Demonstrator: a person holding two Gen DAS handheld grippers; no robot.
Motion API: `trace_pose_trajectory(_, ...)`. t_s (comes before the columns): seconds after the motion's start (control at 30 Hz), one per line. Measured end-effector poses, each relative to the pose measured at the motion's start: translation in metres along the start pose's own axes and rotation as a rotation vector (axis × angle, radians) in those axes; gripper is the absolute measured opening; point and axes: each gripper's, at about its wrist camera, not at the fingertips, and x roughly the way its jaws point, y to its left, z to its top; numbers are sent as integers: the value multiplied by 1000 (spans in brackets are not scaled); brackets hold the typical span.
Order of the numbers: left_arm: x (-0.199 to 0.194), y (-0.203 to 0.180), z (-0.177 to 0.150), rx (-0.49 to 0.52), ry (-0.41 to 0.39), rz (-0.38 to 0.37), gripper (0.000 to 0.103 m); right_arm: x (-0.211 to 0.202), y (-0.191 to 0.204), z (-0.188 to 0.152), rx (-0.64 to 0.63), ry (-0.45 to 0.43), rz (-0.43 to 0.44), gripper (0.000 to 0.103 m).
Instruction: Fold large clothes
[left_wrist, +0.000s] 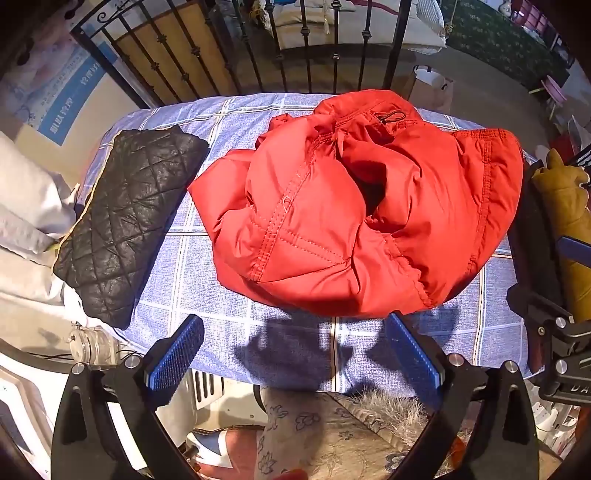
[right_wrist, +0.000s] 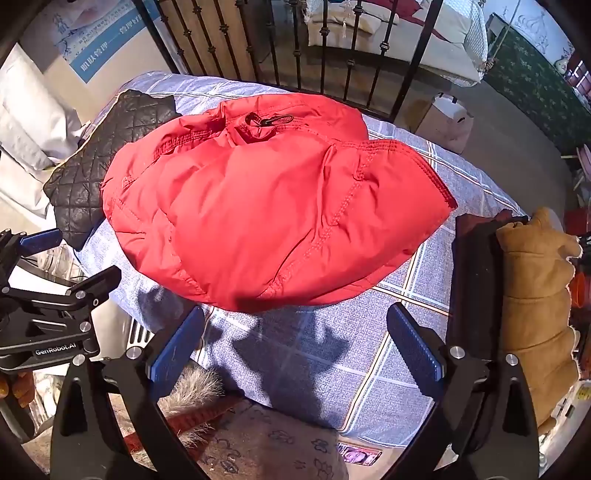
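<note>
**Inspector:** Position of the red padded jacket (left_wrist: 354, 206)?

**Assistant:** Crumpled in a heap on the blue checked bedcover (left_wrist: 207, 288), centre to right of the left wrist view and centre of the right wrist view. Its bulk runs across the frame, left to right, with the drawcord toggle (right_wrist: 266, 120) at the far edge.

**Inspector:** Jaws?

**Assistant:** Left gripper (left_wrist: 295, 358) stands spread wide, nothing between its blue pads; right gripper (right_wrist: 295, 350) the same. Both hang above bare cover at the bottom of frame, with the jacket's near hem just beyond the fingertips.

**Inspector:** Which is nearer?

**Assistant:** Judged roughly equal. The left faces the hem's left part, the right its right corner (right_wrist: 447, 203).

**Inspector:** Other items?

**Assistant:** Black quilted garment (left_wrist: 125, 221), folded, at left, apart from the jacket.
</note>
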Motion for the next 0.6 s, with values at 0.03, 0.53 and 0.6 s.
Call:
trace_pose_trajectory(0.03,0,0,0,0,1,0,97,0,0,1,0,2,-1,97)
trace_pose_trajectory(0.53,0,-1,-1,0,6,5,97,2,-1,-1,3,7,2,97)
trace_pose_trajectory(0.6,0,0,0,-1,6,3,97,3,0,-1,2,7,2,97)
